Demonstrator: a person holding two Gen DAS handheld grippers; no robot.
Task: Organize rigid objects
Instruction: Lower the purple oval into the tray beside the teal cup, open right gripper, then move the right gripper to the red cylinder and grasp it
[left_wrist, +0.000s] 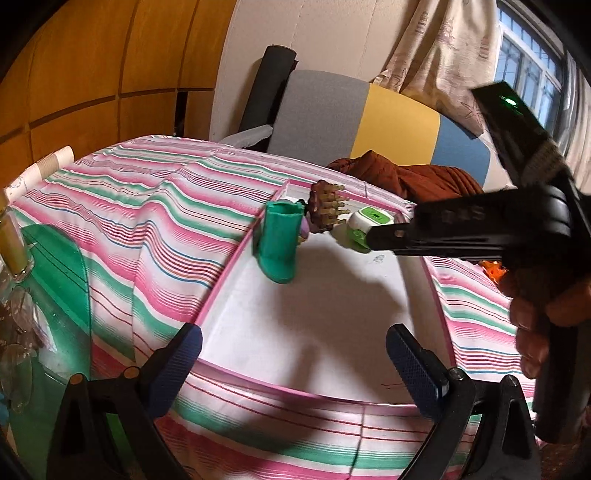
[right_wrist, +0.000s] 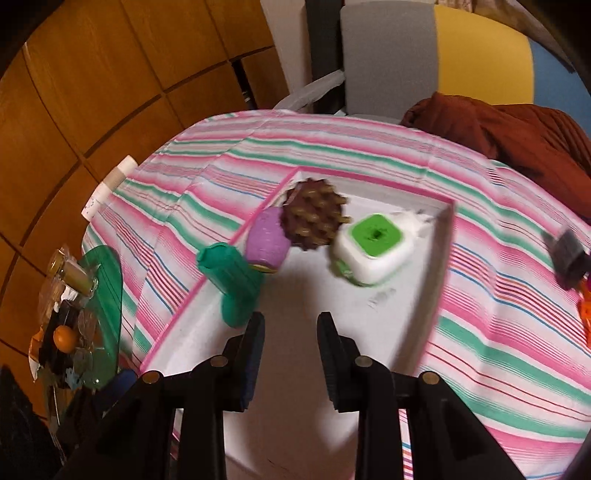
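Note:
A pink-rimmed white tray (left_wrist: 332, 332) (right_wrist: 369, 332) lies on the striped tablecloth. In its far part stand a green toy boot (left_wrist: 279, 242) (right_wrist: 232, 284), a purple toy (right_wrist: 266, 240), a brown spiky ball (left_wrist: 327, 206) (right_wrist: 312, 218) and a white-and-green cube (left_wrist: 364, 225) (right_wrist: 373, 251). My left gripper (left_wrist: 295, 365) is open and empty over the tray's near edge. My right gripper (right_wrist: 291, 328) is open and empty just short of the cube; in the left wrist view its fingers (left_wrist: 380, 236) reach in beside the cube.
A green glass plate with bottles and clutter (right_wrist: 99, 295) sits at the table's left edge. A paper cup stack (left_wrist: 40, 170) lies at the far left. A rust-brown cloth (right_wrist: 498, 125) lies on the far right. An orange object (right_wrist: 585, 314) sits at the right edge.

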